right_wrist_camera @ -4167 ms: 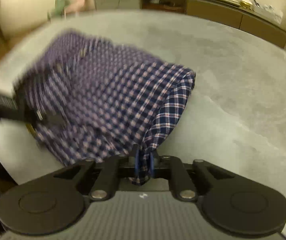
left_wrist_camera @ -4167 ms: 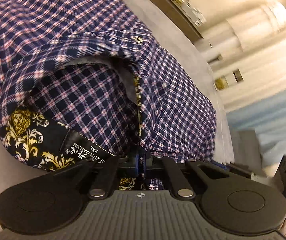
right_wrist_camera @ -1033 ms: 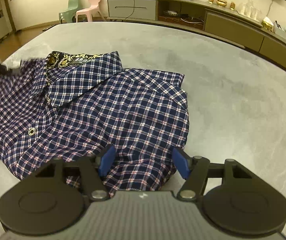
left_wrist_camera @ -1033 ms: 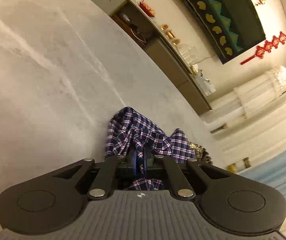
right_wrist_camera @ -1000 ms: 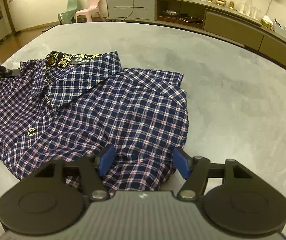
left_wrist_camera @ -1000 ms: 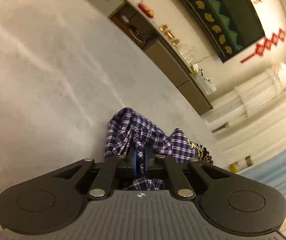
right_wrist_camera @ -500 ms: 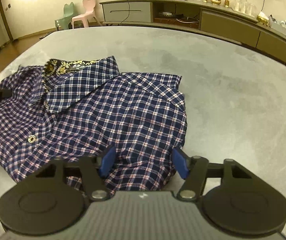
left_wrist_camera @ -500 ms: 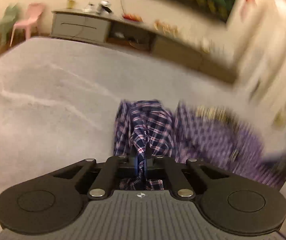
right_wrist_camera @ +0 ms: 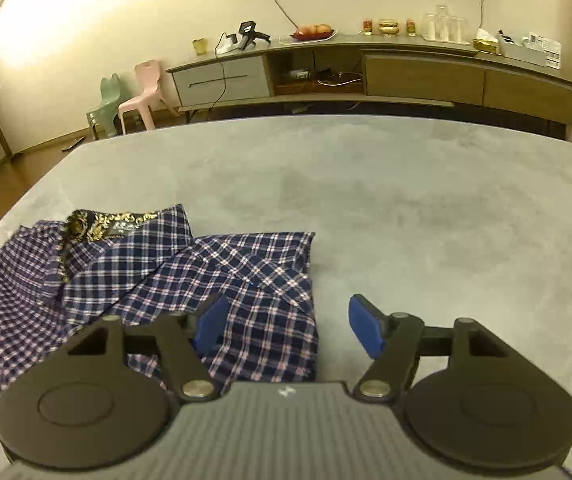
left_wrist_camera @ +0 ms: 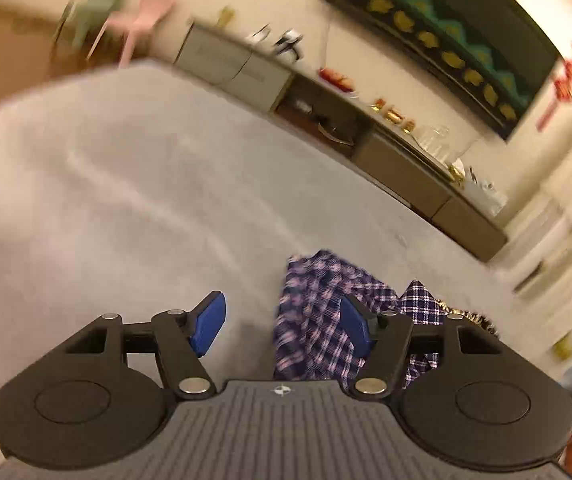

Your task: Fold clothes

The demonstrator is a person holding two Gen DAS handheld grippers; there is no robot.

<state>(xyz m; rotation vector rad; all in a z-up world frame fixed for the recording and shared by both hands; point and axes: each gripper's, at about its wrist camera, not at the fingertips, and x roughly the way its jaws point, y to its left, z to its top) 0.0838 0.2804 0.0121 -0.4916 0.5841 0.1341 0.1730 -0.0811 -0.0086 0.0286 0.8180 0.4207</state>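
A navy, white and pink checked shirt (right_wrist_camera: 206, 276) lies partly folded on the grey table (right_wrist_camera: 405, 200), collar with gold-patterned lining (right_wrist_camera: 98, 224) at the far left. My right gripper (right_wrist_camera: 287, 326) stands open just above the shirt's near right corner; its left pad hangs over the cloth and its right pad over bare table. In the left wrist view a bunched fold of the shirt (left_wrist_camera: 309, 320) lies on the table. My left gripper (left_wrist_camera: 282, 322) is opening over it. The fold sits against the right pad, the left pad is well clear, and nothing is pinched.
A long low sideboard (right_wrist_camera: 365, 68) with cups, fruit and small items runs along the far wall. A pink chair (right_wrist_camera: 146, 92) and a green chair (right_wrist_camera: 106, 100) stand beyond the table's far left corner. The table's left edge (right_wrist_camera: 14, 204) is close to the shirt.
My left gripper's jaws have sprung apart and let go of the shirt fold they pinched. My right gripper has drawn back to the right, jaws still apart, so the shirt now sits lower left.
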